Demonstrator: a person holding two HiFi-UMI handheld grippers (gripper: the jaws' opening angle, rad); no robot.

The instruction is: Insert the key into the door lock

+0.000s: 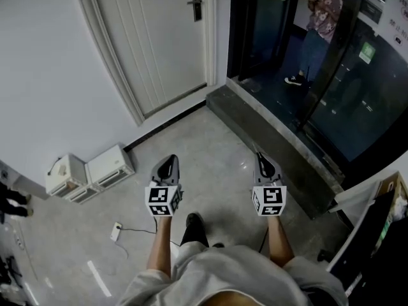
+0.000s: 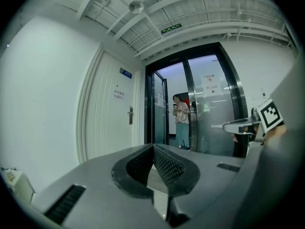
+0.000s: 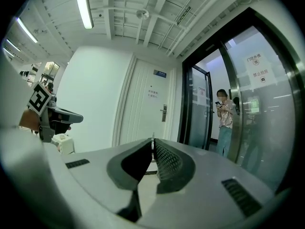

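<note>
The white door (image 1: 162,43) stands shut ahead, its dark lock plate with handle (image 1: 196,4) high on its right side; the lock plate (image 2: 130,115) shows small in the left gripper view, and the lock plate (image 3: 164,112) likewise in the right gripper view. My right gripper (image 1: 259,156) points level towards the doorway, jaws shut on a thin metal key (image 3: 152,138) whose tip pokes out past them. My left gripper (image 1: 171,158) is held level beside it, shut with nothing between its fingers. Both are still well short of the door, over the grey floor.
To the right of the door is a dark glass entrance (image 1: 357,107) with a raised stone threshold (image 1: 274,139); a person (image 1: 319,18) stands behind the glass. White boxes (image 1: 89,171) sit against the left wall. A socket and cable (image 1: 116,231) lie on the floor.
</note>
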